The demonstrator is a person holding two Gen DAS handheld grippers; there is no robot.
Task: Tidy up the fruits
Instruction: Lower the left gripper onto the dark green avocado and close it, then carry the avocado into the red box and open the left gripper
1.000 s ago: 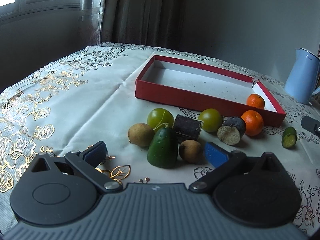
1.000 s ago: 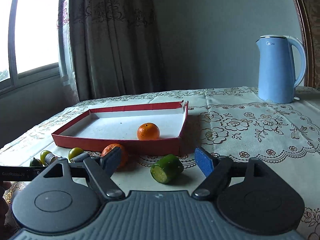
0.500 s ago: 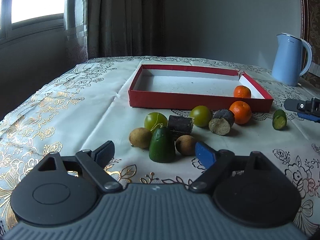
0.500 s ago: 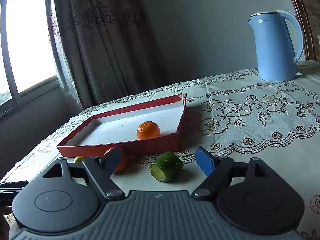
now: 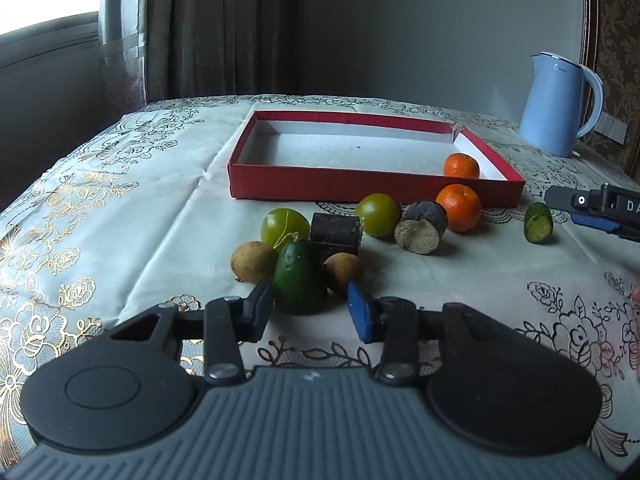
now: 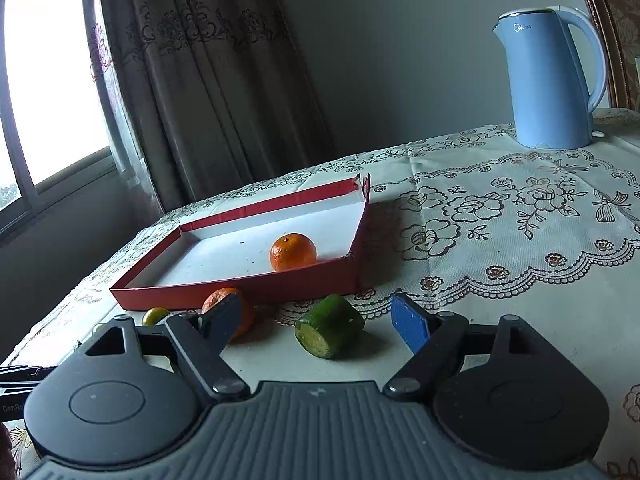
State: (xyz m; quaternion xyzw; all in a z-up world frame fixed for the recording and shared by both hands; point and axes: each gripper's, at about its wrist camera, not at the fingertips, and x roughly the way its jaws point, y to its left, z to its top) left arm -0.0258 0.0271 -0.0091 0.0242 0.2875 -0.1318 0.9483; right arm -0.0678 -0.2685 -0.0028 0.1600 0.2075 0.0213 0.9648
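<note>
A dark green cone-shaped fruit stands on the tablecloth between the jaws of my left gripper, which are closing. The left pad is at its side and the right pad stands a little off it. Around it lie two brown fruits, two round green ones, a dark block, a dark cut piece and an orange. The red box behind holds one orange. My right gripper is open, with a cut green piece lying untouched between its fingertips.
A blue kettle stands at the back right of the table. Curtains and a window are behind on the left. The table's left edge drops off near the gold-patterned cloth.
My left jaws have narrowed from wide open to close around the green cone-shaped fruit, and that view has rolled level. The right gripper stays open over the cut green piece, tilted a little.
</note>
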